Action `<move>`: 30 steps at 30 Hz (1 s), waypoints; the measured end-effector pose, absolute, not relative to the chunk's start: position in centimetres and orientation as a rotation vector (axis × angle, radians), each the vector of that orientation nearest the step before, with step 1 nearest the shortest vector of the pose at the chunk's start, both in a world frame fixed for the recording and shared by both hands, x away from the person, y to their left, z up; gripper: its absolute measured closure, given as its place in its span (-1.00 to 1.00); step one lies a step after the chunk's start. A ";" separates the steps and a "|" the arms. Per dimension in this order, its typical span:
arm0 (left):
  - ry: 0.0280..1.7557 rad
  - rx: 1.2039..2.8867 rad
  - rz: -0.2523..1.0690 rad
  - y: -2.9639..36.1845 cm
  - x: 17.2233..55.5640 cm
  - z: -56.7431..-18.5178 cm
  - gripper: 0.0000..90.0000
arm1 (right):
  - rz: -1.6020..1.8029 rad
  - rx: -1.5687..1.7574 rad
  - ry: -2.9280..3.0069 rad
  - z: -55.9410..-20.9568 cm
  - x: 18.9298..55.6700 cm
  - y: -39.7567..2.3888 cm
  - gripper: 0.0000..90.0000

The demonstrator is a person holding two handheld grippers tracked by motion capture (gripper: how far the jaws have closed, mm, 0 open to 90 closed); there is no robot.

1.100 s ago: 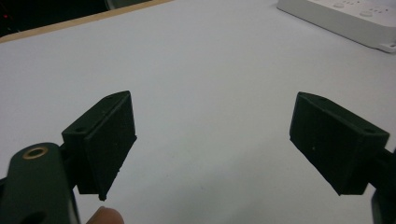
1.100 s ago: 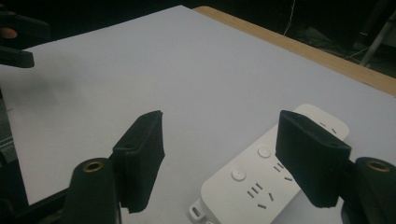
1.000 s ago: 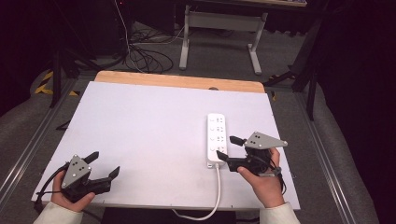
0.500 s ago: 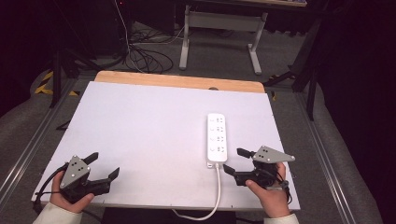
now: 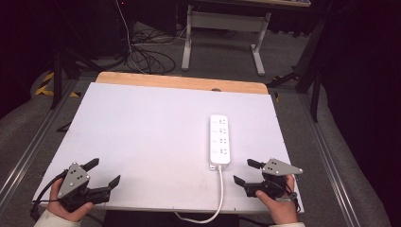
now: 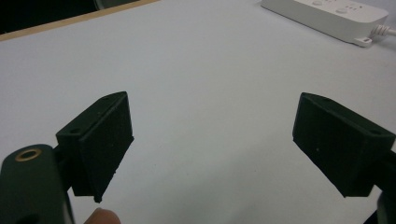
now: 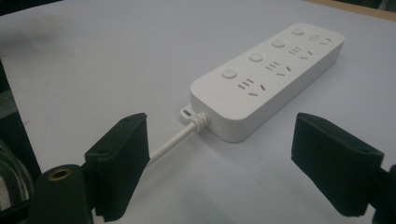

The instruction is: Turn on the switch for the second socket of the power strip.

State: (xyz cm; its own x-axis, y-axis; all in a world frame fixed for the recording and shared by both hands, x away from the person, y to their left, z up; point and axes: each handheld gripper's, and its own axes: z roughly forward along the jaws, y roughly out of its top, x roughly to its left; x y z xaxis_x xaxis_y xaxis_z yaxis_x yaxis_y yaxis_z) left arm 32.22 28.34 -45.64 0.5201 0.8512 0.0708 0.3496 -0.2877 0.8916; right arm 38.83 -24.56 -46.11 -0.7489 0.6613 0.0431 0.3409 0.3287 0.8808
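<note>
While my left gripper (image 5: pixel 105 172) and right gripper (image 5: pixel 246 171) both gape empty, nothing is held. The power strip (image 5: pixel 220 139) lies flat, seemingly unplugged into; any work remains.

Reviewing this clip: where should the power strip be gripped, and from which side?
Probably across the narrow width of the power strip at its near, cable end, coming with the right gripper from the near edge: it lies flat, lengthwise away, and the open jaws already face it.

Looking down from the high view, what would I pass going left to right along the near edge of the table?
Left gripper → bare white table top → white cord of the power strip → right gripper.
</note>
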 end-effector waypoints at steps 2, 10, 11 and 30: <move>0.998 1.856 0.699 28.4 32.2 -45.7 -0.72 | 1.373 0.914 2.281 -46.6 38.8 -24.9 -0.58; 1.002 1.856 0.696 28.5 32.1 -45.8 -0.72 | 1.321 0.981 2.304 -48.5 38.7 -25.9 -0.60; 1.001 1.857 0.697 28.6 32.1 -45.8 -0.72 | 1.321 0.989 2.303 -48.7 38.6 -26.0 -0.60; 1.002 1.860 0.724 28.8 32.2 -45.9 -0.73 | 1.326 0.917 2.262 -48.4 38.2 -25.7 -0.60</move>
